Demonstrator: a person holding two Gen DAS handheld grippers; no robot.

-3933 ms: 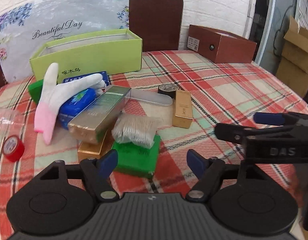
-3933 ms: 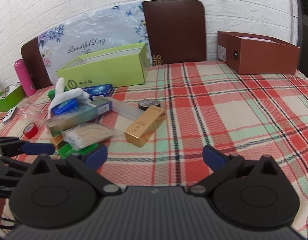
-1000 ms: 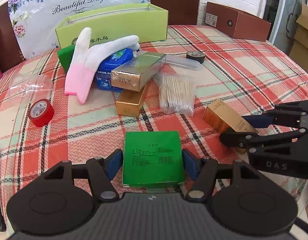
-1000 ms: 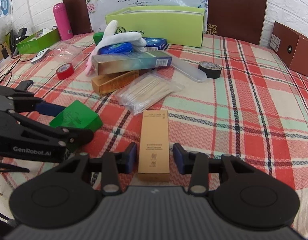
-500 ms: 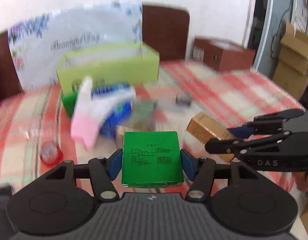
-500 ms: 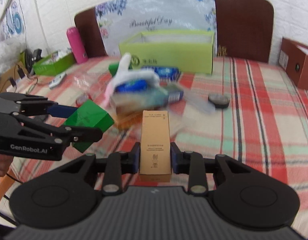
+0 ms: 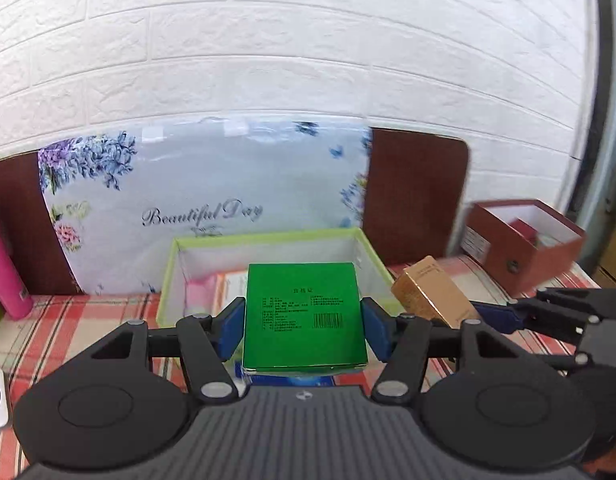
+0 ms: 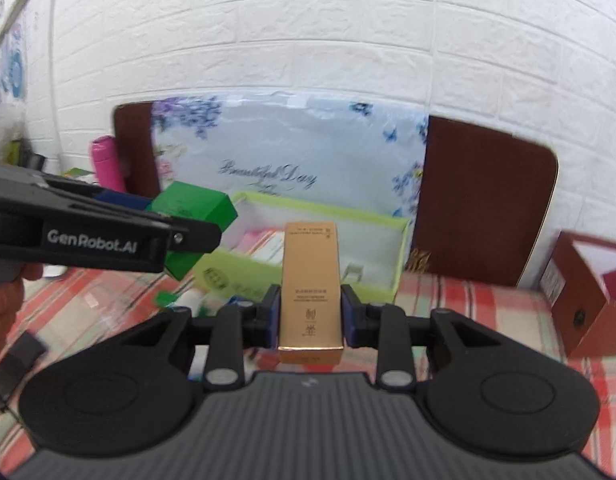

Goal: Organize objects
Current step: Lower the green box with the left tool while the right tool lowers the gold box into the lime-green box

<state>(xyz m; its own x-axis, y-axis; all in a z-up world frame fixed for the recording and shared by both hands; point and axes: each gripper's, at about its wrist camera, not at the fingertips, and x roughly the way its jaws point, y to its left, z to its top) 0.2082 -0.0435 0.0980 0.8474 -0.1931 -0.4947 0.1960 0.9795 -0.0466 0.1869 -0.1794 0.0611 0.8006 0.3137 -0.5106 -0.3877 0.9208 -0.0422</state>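
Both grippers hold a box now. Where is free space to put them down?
The lime-green open box looks bare along its right end, by the brown chair back; its left part holds pink and white packages. Checked cloth between it and the brown box is bare.

Both grippers' fingers (image 7: 372, 330) clamped, raised

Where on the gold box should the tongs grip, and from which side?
Across its two long narrow sides, near the end closest to the camera, coming in along its length. That is how the right tongs hold the gold box now: pads flat on the parallel long faces, box pointing straight ahead. The long straight faces seat the pads squarely; the far end stays free to lead into the light green box.
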